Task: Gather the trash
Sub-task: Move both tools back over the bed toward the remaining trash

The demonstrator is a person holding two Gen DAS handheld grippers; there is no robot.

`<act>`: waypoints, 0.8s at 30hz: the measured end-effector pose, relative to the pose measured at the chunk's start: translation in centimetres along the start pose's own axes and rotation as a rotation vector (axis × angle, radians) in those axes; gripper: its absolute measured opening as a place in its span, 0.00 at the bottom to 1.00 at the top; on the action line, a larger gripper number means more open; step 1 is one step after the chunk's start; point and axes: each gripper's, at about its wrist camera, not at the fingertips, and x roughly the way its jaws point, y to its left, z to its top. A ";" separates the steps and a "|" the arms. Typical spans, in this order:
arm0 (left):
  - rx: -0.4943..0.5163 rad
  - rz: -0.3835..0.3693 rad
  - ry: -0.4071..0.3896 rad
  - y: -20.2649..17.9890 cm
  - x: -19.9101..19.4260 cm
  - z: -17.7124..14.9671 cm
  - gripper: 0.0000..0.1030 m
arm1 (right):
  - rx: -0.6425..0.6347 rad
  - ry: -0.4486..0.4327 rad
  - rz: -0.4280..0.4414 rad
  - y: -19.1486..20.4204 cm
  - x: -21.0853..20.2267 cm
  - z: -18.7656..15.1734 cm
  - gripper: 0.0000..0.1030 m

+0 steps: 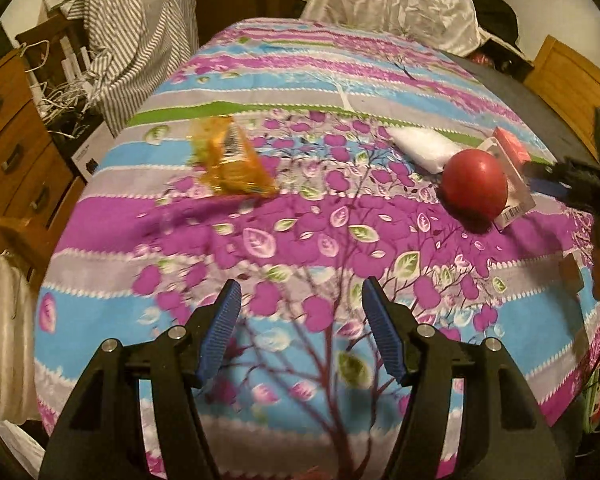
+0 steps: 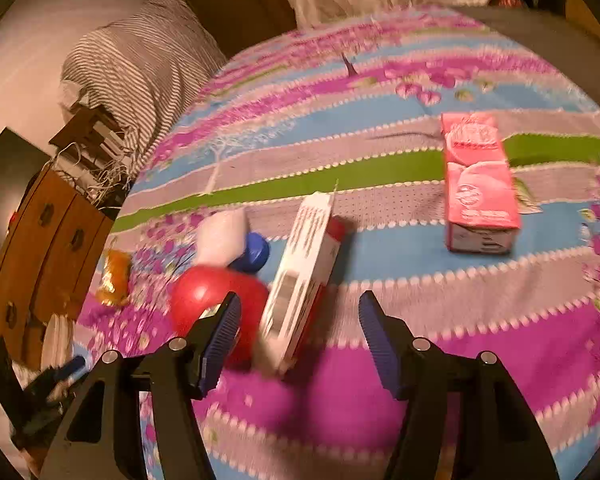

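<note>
Left gripper (image 1: 300,330): jaws stand apart with nothing between them, over the patterned bedspread (image 1: 332,80).
Right gripper (image 2: 298,338): jaws stand apart, gripping nothing; the lower end of the white and red box (image 2: 300,280) lies in the gap, clear of both pads.
Nearest the right jaws: the red ball (image 2: 204,296) sits just behind the left blue pad (image 2: 220,344), touching the box's side.
Behind the ball: a white wad (image 2: 222,236) and a blue cap (image 2: 254,254), close together.
Trash on the bed: one orange wrapper (image 1: 230,160), one white wad, one white and red box, one pink carton (image 2: 478,184), all lying loose.
Pink carton: well apart from the cluster, on the right in the right wrist view.
Only in the right wrist view: the blue cap, and the pink carton in full.
Only in the left wrist view: the orange wrapper seen plainly, well left of the ball; the right gripper entering at the right edge beside the box.
Common to both: one red ball, one wad, one wrapper, one striped cloth (image 1: 132,40), one wooden drawer unit (image 1: 16,152).
Sharpness: both views are blurred; print on the packages cannot be read.
</note>
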 end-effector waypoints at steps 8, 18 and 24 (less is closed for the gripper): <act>-0.058 -0.021 0.032 0.2 2.8 1.4 0.61 | -0.261 -0.052 -0.232 4.0 2.4 6.2 0.55; -0.077 -0.048 0.035 0.2 3.9 3.1 0.63 | -0.259 0.284 0.029 8.3 9.1 8.6 0.56; -0.084 -0.058 0.032 0.1 4.0 3.2 0.66 | -0.369 0.333 -0.064 11.4 11.1 7.8 0.66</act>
